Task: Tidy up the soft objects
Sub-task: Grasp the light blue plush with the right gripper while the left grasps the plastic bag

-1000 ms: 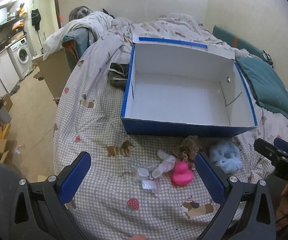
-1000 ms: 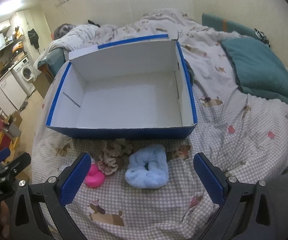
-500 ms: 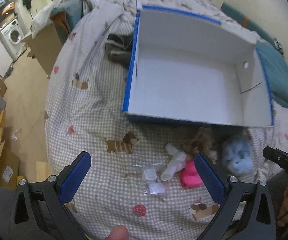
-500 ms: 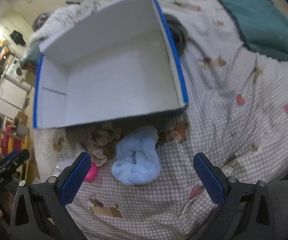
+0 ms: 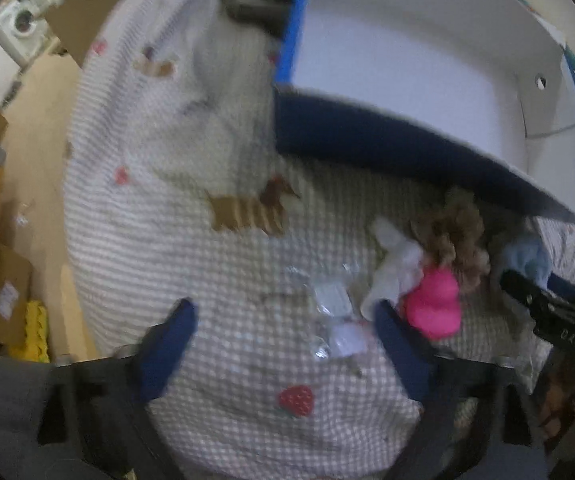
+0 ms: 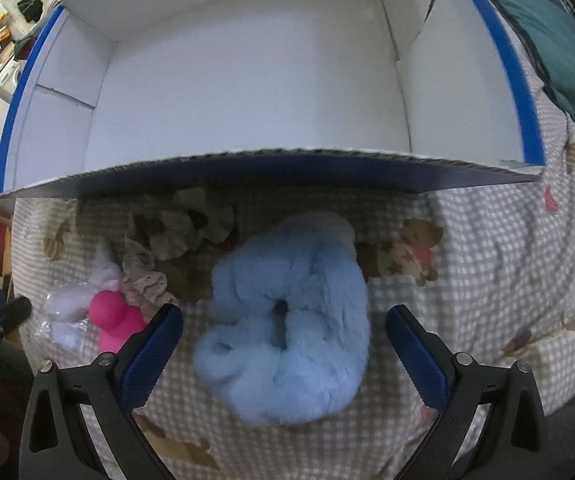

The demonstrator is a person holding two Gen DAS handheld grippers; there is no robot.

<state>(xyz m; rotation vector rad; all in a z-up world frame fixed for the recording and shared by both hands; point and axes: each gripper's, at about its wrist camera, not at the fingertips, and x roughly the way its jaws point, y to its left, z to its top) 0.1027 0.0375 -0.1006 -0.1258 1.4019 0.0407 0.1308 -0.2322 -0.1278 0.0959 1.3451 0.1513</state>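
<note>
I've dropped both claws beside the box (image 6: 271, 168): right claw (image 6: 283, 338) open over the blue scrunchie (image 6: 287, 332); left claw (image 5: 283, 330) closing, seemingly on nothing.

The left wrist view is motion-blurred: the small clear plastic packets (image 5: 337, 320) cannot be made out. The blue-and-white cardboard box (image 6: 527, 92) runs past the right wrist view's top edge, its near wall shading the brown ruffled scrunchie (image 6: 183, 228).
</note>
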